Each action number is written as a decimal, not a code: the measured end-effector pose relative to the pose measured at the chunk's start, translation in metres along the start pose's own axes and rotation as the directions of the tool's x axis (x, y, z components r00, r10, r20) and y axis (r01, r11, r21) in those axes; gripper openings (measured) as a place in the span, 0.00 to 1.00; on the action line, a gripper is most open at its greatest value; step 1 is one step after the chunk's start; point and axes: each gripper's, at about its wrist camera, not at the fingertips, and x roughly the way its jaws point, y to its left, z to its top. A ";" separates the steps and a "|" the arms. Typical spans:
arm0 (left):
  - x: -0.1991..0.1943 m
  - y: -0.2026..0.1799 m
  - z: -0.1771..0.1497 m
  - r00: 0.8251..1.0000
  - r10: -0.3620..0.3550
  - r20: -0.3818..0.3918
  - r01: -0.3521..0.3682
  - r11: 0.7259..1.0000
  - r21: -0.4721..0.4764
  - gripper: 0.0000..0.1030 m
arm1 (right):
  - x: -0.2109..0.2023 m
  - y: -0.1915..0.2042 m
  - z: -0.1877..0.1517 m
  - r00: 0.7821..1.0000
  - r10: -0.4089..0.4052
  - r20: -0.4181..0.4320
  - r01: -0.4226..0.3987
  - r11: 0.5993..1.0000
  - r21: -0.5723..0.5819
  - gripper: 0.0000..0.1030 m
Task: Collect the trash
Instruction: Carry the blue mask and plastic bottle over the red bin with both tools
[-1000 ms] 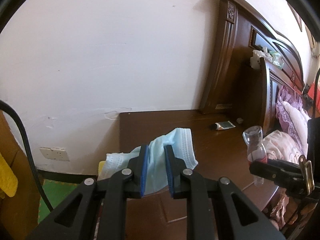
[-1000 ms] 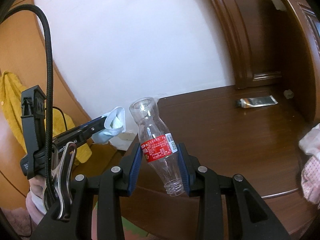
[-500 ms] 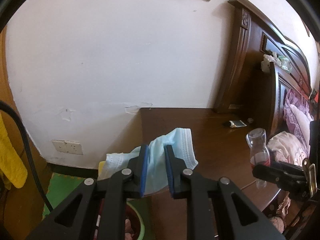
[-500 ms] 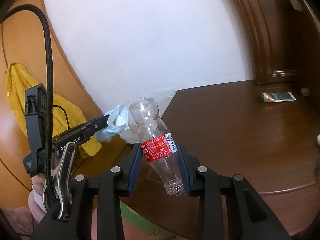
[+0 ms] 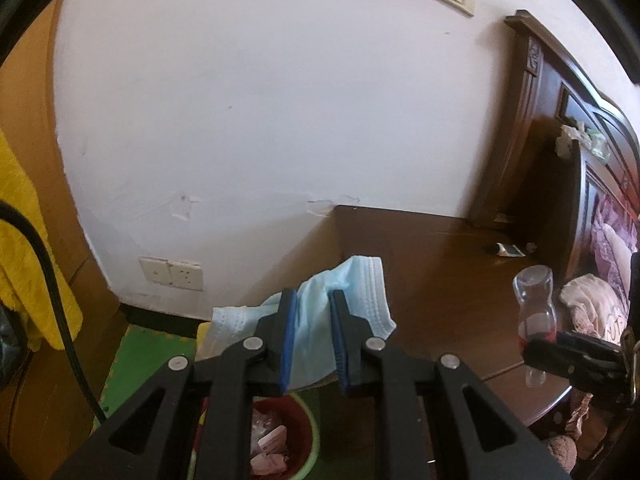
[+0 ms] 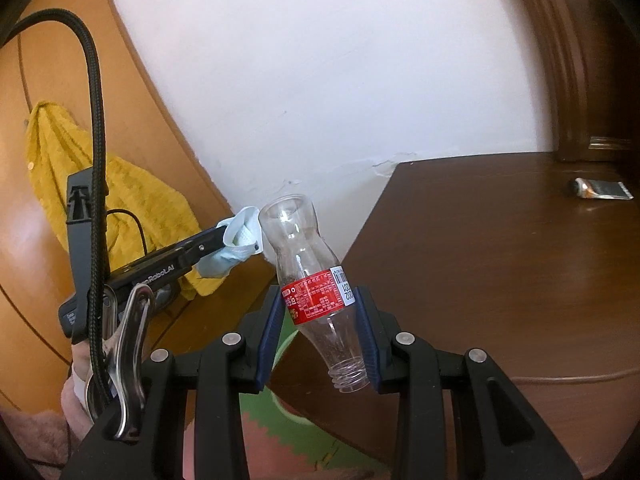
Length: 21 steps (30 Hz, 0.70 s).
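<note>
Beside the dark wooden bench (image 5: pixel 440 264), against the white wall (image 5: pixel 260 120), stands the carved headboard (image 5: pixel 560 92) of a bed, rising from the bench's far corner. Your two claws hang off the bench's near edge, past its corner, over green floor matting (image 5: pixel 148 352).

Below that corner sits a round bin (image 5: pixel 300 436) with a green rim and red inside, with pink scraps in it; it lies directly under your left claw (image 5: pixel 313 344).

Your left claw is pinching a pale blue face mask (image 5: pixel 360 292), its pads pressed onto the folded cloth, which bunches out ahead of and to both sides of the pads. From the right wrist view the mask (image 6: pixel 236 248) hangs just beside the bottle's base.

Your right claw (image 6: pixel 322 332) grips a clear, uncapped plastic bottle (image 6: pixel 308 272) across its red label, tilted with the neck pointing down toward you and the base up.

Farther back on the bench, near the headboard, lies a small flattened tube (image 6: pixel 602 190), well apart from both claws.

A yellow cloth (image 6: pixel 100 184) hangs on the orange-brown wooden panel away from the bench.
</note>
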 end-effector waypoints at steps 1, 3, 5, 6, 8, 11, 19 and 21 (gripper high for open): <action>0.000 0.002 -0.002 1.000 0.006 -0.004 -0.006 1.000 -0.005 0.17 | 0.002 0.002 -0.001 1.000 0.003 -0.005 -0.003 1.000 -0.004 0.35; 0.000 0.007 -0.004 1.000 0.016 -0.009 -0.016 1.000 -0.013 0.17 | 0.006 0.007 -0.002 1.000 0.006 -0.015 -0.006 1.000 -0.008 0.35; 0.001 0.013 -0.007 1.000 0.024 -0.016 -0.025 1.000 -0.018 0.17 | 0.011 0.012 -0.004 1.000 0.011 -0.023 -0.011 1.000 -0.011 0.35; 0.001 0.017 -0.009 0.999 0.030 -0.020 -0.030 0.999 -0.022 0.17 | 0.013 0.014 -0.005 1.000 0.014 -0.028 -0.014 1.000 -0.013 0.35; 0.002 0.021 -0.012 0.999 0.038 -0.025 -0.038 0.999 -0.027 0.17 | 0.017 0.019 -0.004 0.999 0.017 -0.039 -0.018 1.000 -0.017 0.35; 0.004 0.030 -0.019 0.998 0.051 -0.039 -0.052 0.998 -0.037 0.17 | 0.025 0.026 -0.008 0.998 0.019 -0.057 -0.021 0.999 -0.030 0.35; 0.024 0.055 -0.046 0.990 0.071 -0.122 -0.081 0.994 -0.078 0.17 | 0.051 0.048 -0.016 0.993 0.042 -0.113 -0.049 0.997 -0.065 0.35; 0.029 0.062 -0.053 0.987 0.076 -0.142 -0.089 0.992 -0.089 0.17 | 0.058 0.054 -0.018 0.991 0.045 -0.129 -0.055 0.996 -0.076 0.35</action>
